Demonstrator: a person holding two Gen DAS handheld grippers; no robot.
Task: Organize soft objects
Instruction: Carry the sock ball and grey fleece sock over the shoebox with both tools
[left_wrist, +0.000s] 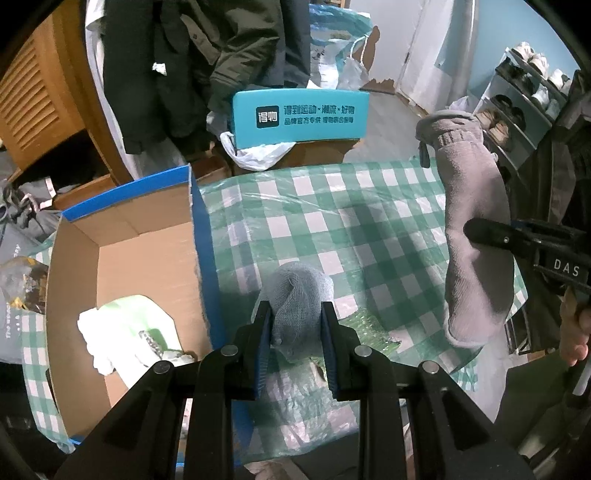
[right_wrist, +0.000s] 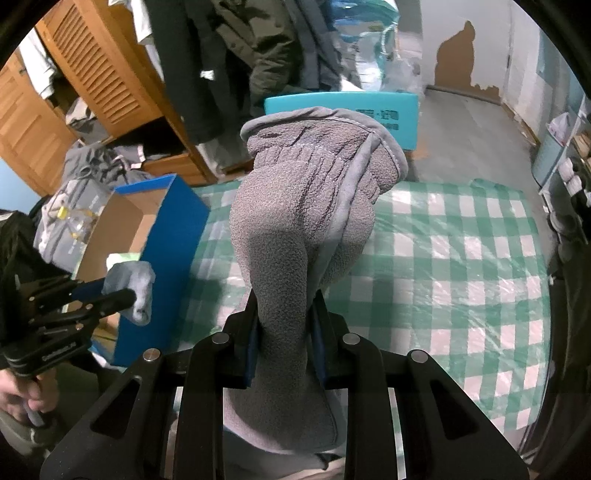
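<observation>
Grey fleece glove upright, cuff up, lengthwise probably vertical.

Each fisheye view sits just behind its own tongs and looks steeply down along them, close above the green-and-white checked, plastic-covered worktop. The left view faces its near edge and the open blue-sided cardboard box; the right view looks across from the other side. Both share the worktop, box and turquoise printed carton.
</observation>
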